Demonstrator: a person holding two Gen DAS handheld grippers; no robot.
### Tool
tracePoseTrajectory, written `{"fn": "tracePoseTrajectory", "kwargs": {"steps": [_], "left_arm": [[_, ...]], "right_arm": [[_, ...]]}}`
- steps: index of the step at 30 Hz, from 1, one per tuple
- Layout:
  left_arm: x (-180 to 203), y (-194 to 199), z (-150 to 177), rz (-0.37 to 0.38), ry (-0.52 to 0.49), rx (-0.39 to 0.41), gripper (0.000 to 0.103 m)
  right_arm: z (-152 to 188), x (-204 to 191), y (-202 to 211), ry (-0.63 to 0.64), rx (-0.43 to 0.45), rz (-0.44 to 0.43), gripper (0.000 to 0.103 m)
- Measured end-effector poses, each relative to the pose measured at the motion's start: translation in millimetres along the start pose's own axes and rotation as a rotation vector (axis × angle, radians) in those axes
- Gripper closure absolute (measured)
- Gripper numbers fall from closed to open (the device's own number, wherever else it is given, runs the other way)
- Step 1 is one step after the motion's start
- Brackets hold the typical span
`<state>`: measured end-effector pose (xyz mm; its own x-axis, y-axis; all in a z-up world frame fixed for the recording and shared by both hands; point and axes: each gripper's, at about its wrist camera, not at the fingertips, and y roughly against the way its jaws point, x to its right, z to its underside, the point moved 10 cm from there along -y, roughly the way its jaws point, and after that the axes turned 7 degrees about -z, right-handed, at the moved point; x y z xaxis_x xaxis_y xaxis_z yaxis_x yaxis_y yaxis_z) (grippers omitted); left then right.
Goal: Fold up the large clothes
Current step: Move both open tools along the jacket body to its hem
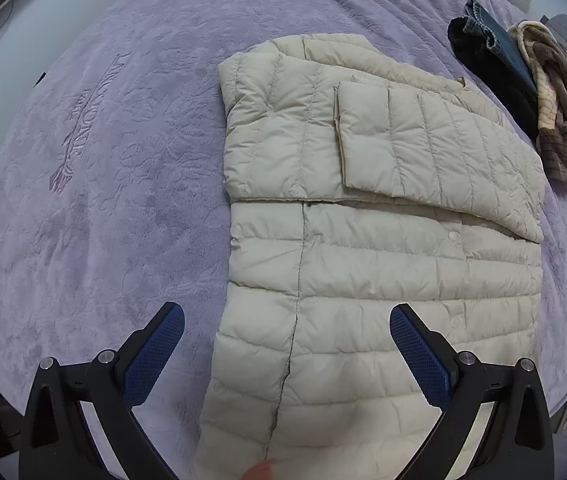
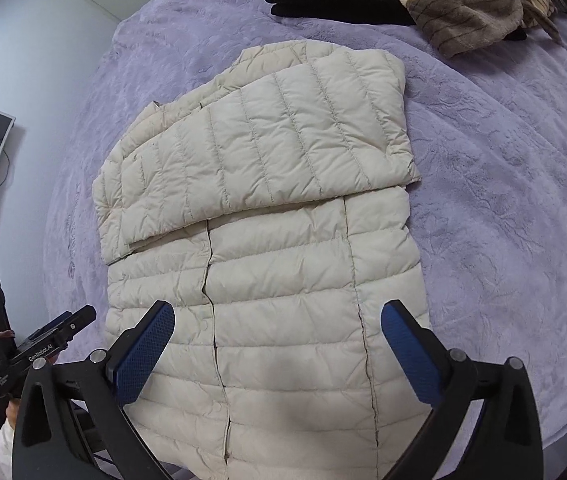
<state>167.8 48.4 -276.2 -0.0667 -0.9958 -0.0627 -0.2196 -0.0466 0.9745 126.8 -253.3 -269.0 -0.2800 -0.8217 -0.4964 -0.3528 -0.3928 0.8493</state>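
Purple blanket [image 1: 103, 200] bears a cream quilted jacket [image 2: 275, 280] — sleeves folded in — both tongs wide.

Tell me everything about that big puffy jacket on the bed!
The puffy jacket is cream, quilted in stitched bands, and looks soft and slightly shiny. It lies flat on the purple blanket, with both sleeves folded across the chest. Round snap buttons run down the front. Nothing grips it: the left gripper and right gripper hang over its bottom part, jaws wide open.

Cream quilted jacket [image 1: 379, 264], sleeves folded in
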Motion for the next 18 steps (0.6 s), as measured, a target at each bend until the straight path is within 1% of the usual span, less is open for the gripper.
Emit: {"fn": "tracePoseTrajectory", "kwargs": {"steps": [4, 5, 7, 10, 14, 18], "left_arm": [[-11.7, -1.8, 13.3, -0.025, 0.009, -0.011, 0.000], [-13.6, -3.3, 17.9, -0.021, 0.007, -0.022, 0.000], [-15.2, -7.0, 27.1, -0.006, -0.009, -0.049, 0.000], [-20.5, -9.7, 40.5, -0.025, -0.033, -0.063, 0.000], [-25.3, -14.6, 61.6, -0.003, -0.055, -0.101, 0.000], [-31.6, -24.1, 86.5, 0.043, -0.060, -0.164, 0.000]], "right_arm": [[12.3, 8.4, 3.6, -0.035, -0.001, 0.013, 0.000], [15.8, 11.2, 4.2, -0.044, -0.008, 0.021, 0.000], [23.1, 16.5, 4.1, -0.065, -0.031, 0.021, 0.000], [38.0, 26.6, 1.4, -0.112, -0.084, 0.011, 0.000], [55.3, 46.8, 4.4, -0.135, -0.111, 0.037, 0.000], [71.4, 70.2, 7.7, -0.192, -0.126, 0.025, 0.000]]}}
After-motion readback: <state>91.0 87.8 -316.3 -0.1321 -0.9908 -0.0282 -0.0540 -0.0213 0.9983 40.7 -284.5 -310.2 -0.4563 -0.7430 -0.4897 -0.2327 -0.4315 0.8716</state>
